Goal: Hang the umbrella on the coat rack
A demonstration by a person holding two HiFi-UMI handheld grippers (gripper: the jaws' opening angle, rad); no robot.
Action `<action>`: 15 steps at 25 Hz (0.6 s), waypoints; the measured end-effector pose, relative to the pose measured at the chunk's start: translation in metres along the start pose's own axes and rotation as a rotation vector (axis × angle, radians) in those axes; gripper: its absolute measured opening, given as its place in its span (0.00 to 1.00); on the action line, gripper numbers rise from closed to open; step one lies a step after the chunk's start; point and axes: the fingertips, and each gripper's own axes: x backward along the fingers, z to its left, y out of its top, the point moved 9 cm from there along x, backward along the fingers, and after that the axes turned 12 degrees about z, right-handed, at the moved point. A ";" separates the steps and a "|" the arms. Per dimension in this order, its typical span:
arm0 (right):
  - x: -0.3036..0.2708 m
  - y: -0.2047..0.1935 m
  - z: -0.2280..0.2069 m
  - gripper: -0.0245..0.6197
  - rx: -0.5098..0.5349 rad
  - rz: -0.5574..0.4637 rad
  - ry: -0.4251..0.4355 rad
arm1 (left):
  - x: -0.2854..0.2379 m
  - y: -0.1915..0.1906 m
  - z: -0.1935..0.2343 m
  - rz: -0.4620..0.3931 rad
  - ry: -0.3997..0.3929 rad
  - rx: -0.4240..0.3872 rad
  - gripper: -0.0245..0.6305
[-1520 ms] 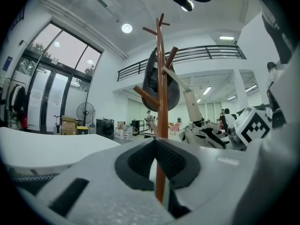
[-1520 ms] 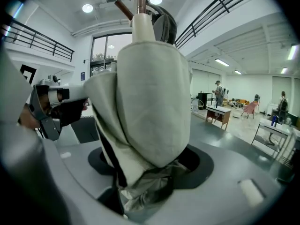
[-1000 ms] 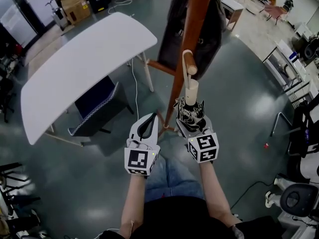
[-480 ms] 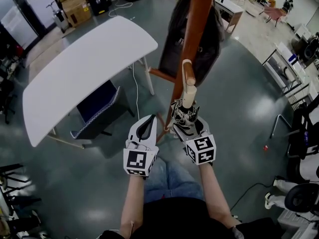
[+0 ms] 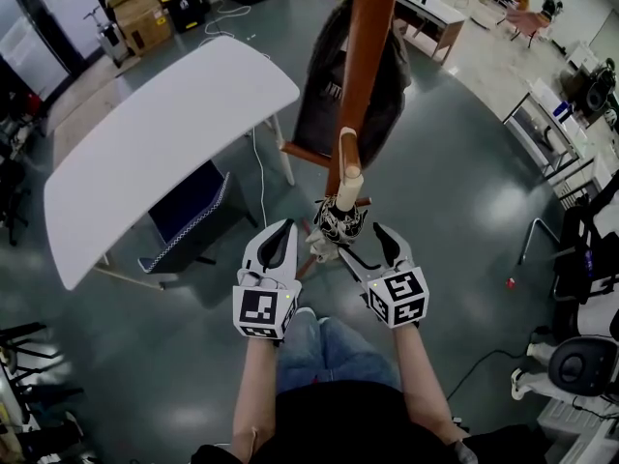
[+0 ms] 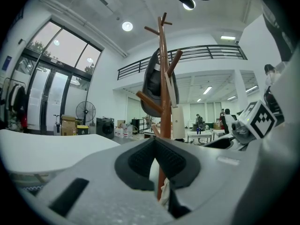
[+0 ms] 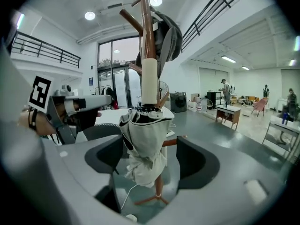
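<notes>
The umbrella [image 5: 340, 222] hangs upright from the coat rack [image 5: 365, 46], at 12 o'clock between the spread right claw [image 5: 360, 244]; the left claw [image 5: 280, 238] is pressed together.

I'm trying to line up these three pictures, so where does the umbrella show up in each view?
Head view: the umbrella is at centre, hanging against the coat rack pole.
Left gripper view: just right of centre, its cream handle beside the pole.
Right gripper view: centre foreground, in front of the pole.
Shared landmark: the brown coat rack pole.
</notes>
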 end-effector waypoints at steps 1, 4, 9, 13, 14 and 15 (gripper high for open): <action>0.005 0.003 0.000 0.61 -0.005 -0.002 0.004 | 0.001 0.005 0.001 0.001 0.000 -0.001 0.05; 0.021 0.017 -0.003 0.59 -0.009 -0.018 -0.012 | 0.007 0.019 0.003 0.004 0.004 0.000 0.05; 0.051 0.051 -0.013 0.47 -0.038 -0.101 -0.069 | 0.014 0.047 0.001 -0.001 0.009 -0.006 0.05; 0.072 0.080 -0.013 0.33 -0.035 -0.195 -0.104 | 0.018 0.068 -0.001 -0.016 0.005 -0.014 0.05; 0.077 0.087 -0.013 0.30 -0.037 -0.221 -0.111 | 0.019 0.073 -0.001 -0.023 0.003 -0.014 0.05; 0.082 0.093 -0.014 0.27 -0.037 -0.245 -0.122 | 0.020 0.078 -0.002 -0.029 0.001 -0.013 0.05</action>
